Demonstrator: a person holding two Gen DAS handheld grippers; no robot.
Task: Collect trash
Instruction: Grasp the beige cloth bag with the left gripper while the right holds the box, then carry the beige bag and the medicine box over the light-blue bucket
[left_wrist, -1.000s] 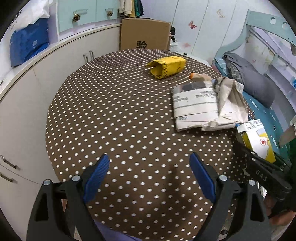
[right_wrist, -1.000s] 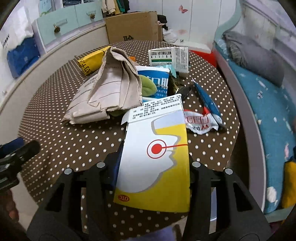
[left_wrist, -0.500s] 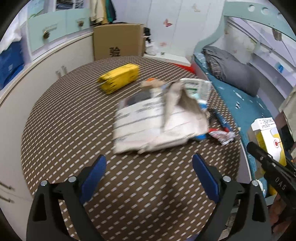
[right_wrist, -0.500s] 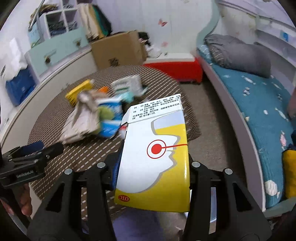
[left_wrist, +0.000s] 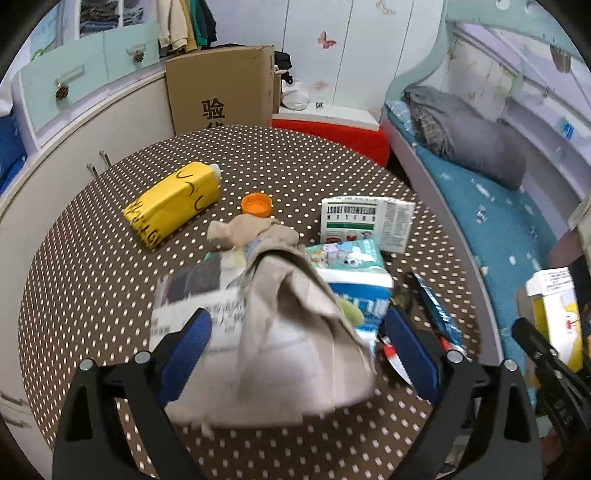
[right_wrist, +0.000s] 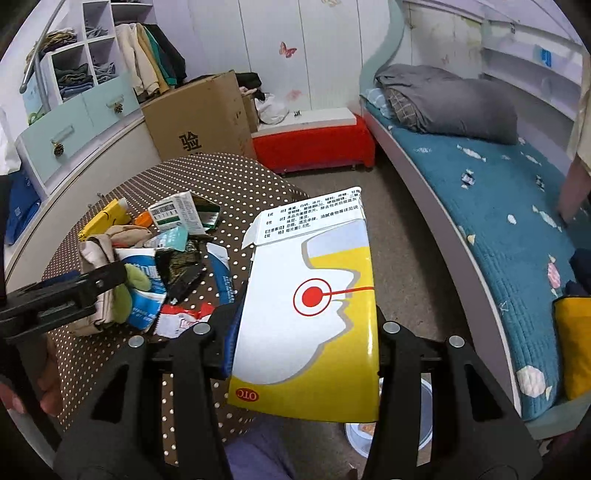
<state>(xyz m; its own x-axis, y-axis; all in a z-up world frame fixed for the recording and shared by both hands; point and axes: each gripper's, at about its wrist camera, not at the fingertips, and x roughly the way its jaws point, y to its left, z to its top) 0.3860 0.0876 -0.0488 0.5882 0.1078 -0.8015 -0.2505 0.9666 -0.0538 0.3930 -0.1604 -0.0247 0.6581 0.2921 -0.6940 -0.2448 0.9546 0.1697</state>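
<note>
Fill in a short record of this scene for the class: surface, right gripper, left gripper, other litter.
surface: round brown polka-dot table
right gripper: shut on yellow-and-white cardboard medicine box, held off the table's edge
left gripper: open wide over crumpled beige paper bag, not gripping
other litter: yellow drink carton, orange plastic cap, white-and-green printed box

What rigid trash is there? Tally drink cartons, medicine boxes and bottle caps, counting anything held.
Drink cartons: 1, the yellow carton
Medicine boxes: 2, the green-and-white box on the table, and the yellow-and-white box in the right gripper
Bottle caps: 1, the orange cap
Total: 4
</note>
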